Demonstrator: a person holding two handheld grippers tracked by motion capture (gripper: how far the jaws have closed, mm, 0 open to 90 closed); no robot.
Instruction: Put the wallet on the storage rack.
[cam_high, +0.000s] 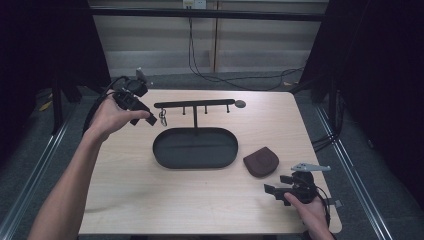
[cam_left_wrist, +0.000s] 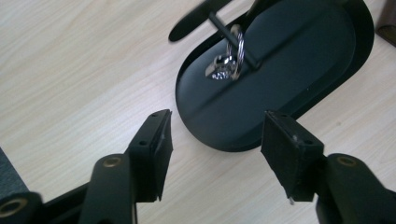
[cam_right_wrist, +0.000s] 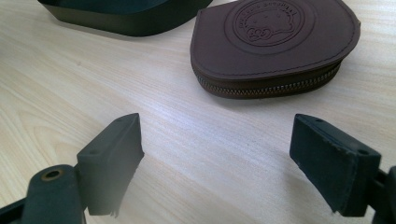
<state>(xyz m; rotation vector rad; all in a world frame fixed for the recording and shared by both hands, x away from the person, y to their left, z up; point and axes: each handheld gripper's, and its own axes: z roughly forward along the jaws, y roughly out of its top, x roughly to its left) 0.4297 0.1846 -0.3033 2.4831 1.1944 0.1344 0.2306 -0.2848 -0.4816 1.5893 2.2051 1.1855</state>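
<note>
Left tongs (cam_left_wrist: 212, 144) stand open and empty above the rear-left of the worktop (cam_high: 150, 200); the key ring (cam_left_wrist: 229, 63) hangs on the leftmost peg of the black hook stand (cam_high: 195, 105), directly ahead of them and near; its ring hangs vertically over the oval tray (cam_high: 195, 148); right tongs (cam_right_wrist: 215, 163) also open, empty, with the brown zip pouch (cam_right_wrist: 275, 44) lying flat just ahead; left hand is far nearer the key ring

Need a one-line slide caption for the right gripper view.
Open right gripper above the wooden table, facing a zipped brown leather pouch beside the black tray.
</note>
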